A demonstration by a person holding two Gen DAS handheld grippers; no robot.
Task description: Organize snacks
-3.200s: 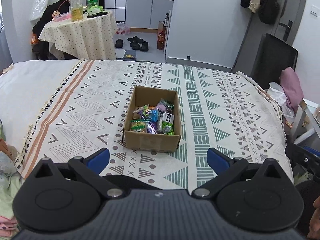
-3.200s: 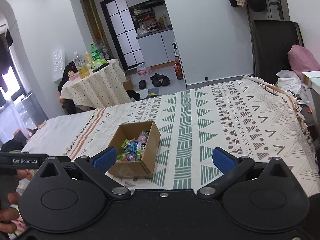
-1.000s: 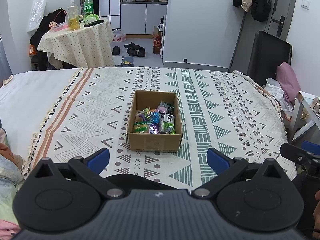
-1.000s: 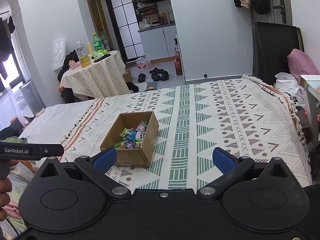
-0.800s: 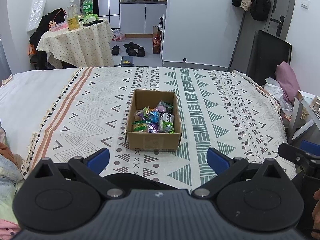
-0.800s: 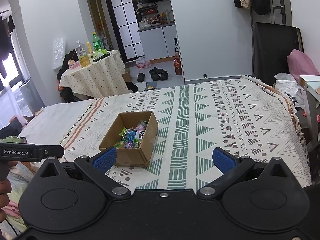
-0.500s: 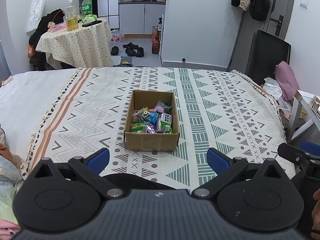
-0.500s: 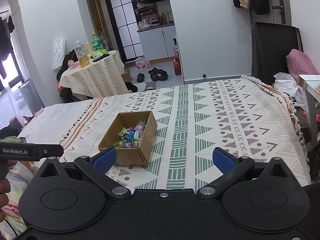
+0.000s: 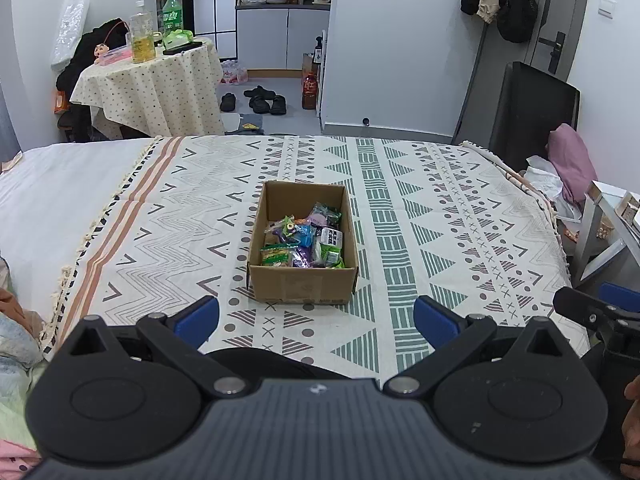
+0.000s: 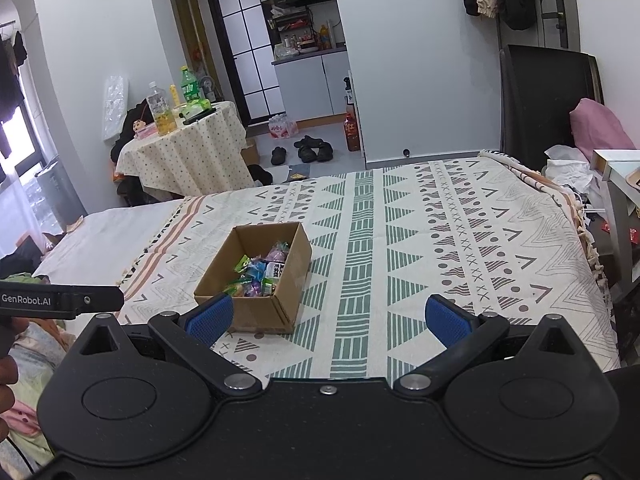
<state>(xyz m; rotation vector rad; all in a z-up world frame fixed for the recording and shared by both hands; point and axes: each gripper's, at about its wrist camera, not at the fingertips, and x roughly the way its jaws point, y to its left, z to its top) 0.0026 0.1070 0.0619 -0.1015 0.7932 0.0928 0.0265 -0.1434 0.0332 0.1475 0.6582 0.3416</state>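
Observation:
A brown cardboard box [image 9: 302, 286] stands on the patterned bedspread [image 9: 440, 240], holding several colourful snack packets [image 9: 304, 242]. The same box [image 10: 288, 304] shows left of centre in the right wrist view, its snack packets [image 10: 260, 274] piled inside. My left gripper [image 9: 316, 320] is open and empty, held back from the box's near wall. Wide open and empty too, my right gripper [image 10: 327, 318] sits to the right of the box, its left fingertip [image 10: 210, 318] overlapping the box's near corner in the image.
A small round table [image 9: 152, 84] with bottles stands beyond the bed at the left. Shoes [image 9: 260, 100] lie on the floor. A dark chair [image 9: 532, 108] and pink cloth [image 9: 568, 162] sit right of the bed. Clothes [image 9: 16, 344] lie by the bed's left edge.
Both grippers have drifted slightly, so the box shifts a little in each view. Both stay open and empty, and the box keeps its place on the bed.

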